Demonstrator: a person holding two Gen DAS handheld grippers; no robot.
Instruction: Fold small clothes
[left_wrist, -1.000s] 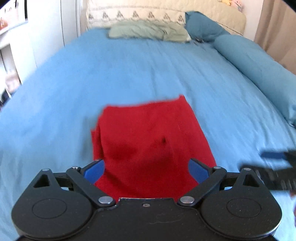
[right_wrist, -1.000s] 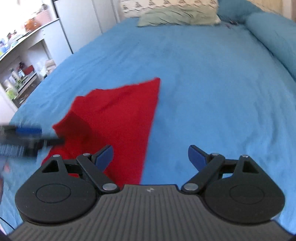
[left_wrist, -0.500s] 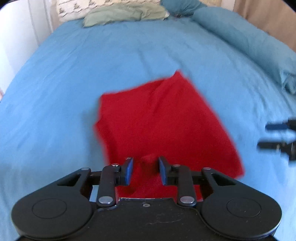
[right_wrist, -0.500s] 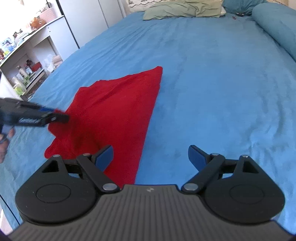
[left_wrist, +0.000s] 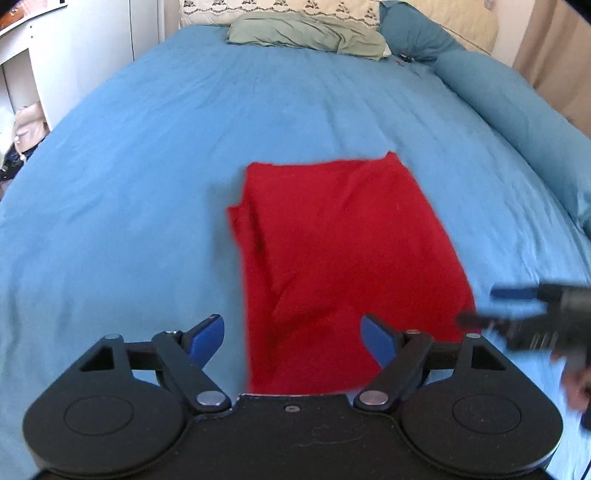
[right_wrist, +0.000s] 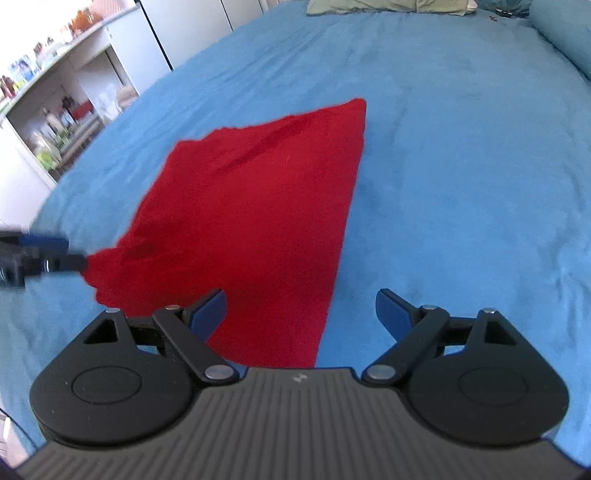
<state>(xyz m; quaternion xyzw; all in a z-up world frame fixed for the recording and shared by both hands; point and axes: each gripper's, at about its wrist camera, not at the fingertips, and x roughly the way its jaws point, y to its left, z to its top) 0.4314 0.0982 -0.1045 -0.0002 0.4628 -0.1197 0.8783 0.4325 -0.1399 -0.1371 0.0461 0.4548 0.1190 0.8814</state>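
Red cloth (left_wrist: 343, 258) flat on blue bed (left_wrist: 147, 166), both claws wide.
Left claw (left_wrist: 291, 334) just reopened, nothing gripped; right claw (right_wrist: 301, 308) likewise empty. Only right view: shelves (right_wrist: 55, 122).

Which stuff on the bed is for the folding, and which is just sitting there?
For the folding:
red cloth
left gripper, jaws open
right gripper, jaws open

Just sitting there:
green pillow
blue bolster
shelves
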